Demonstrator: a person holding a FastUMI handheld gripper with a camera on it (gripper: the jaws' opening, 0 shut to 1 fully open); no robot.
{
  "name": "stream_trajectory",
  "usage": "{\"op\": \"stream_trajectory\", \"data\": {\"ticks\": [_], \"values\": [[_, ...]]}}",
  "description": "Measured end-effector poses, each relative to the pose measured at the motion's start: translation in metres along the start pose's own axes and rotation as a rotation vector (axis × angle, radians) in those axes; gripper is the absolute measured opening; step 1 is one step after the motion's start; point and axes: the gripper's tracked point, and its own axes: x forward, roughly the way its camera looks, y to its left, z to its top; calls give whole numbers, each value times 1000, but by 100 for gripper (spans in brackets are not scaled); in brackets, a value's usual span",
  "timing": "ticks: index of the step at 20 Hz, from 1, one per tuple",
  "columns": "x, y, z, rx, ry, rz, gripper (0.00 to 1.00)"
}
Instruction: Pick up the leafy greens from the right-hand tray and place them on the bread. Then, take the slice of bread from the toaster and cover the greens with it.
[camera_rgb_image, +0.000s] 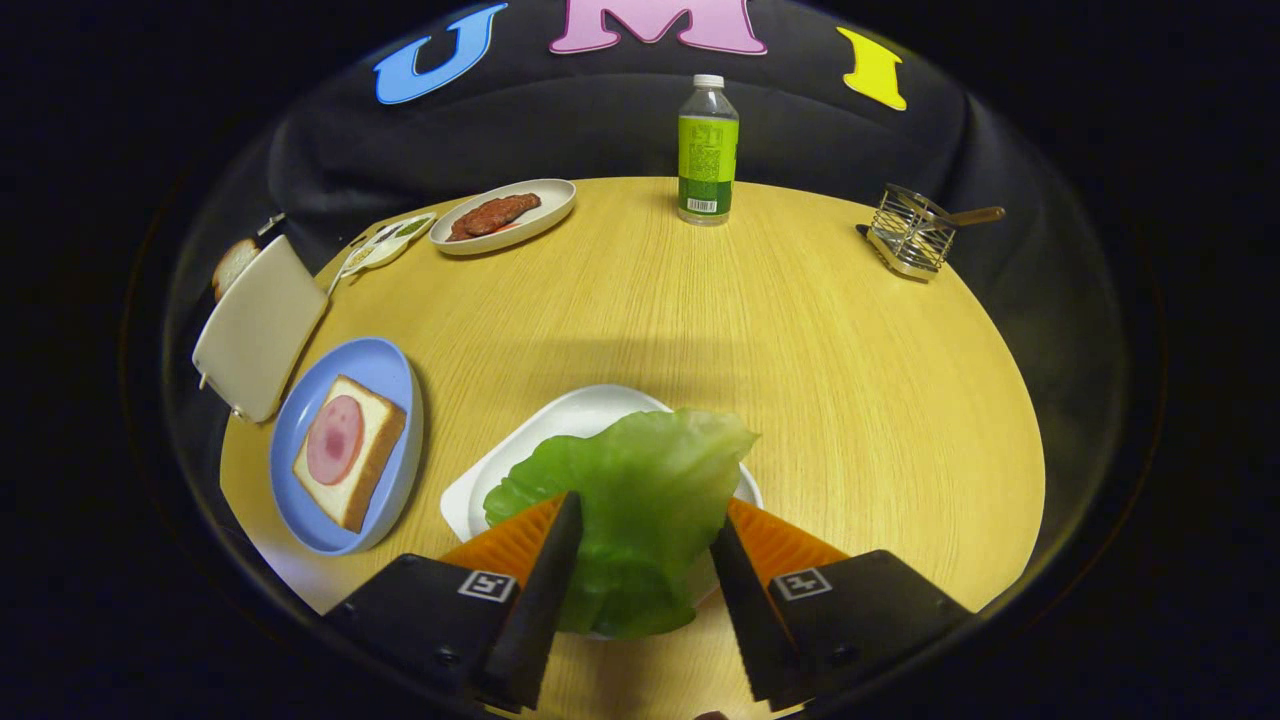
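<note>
Gripper view shows the big leafy greens (640, 500) hiding much of the white tray (560, 425). The claw (645, 525) sits partly open, one finger on each side of the greens; whether it squeezes them is unclear. Left of the tray, bread (350, 450) lies on a blue plate (385, 365).

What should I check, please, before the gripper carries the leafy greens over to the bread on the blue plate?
1. Greens between the fingers: ok, the leafy greens sit in the gripper, both fingers against the leaf.
2. Firm grip: cannot tell, the contact is partly hidden by the leaf.
3. Greens lifted off the white tray: cannot tell.
4. Target ready: ok, the bread with a meat slice lies flat on the blue plate.
5. Path to the plate: ok, bare table between tray and plate.
6. Second slice: ok, it stands in the toaster.
</note>
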Motion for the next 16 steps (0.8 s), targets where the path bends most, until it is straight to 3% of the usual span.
{"op": "stream_trajectory", "data": {"ticks": [2,5,6,10,16], "values": [[2,-3,1,4,-1,-7,64],[2,-1,0,33,16,13,30],[2,-2,1,39,20,22,24],[2,4,0,54,43,90,8],[-10,10,2,28,49,162,5]]}}
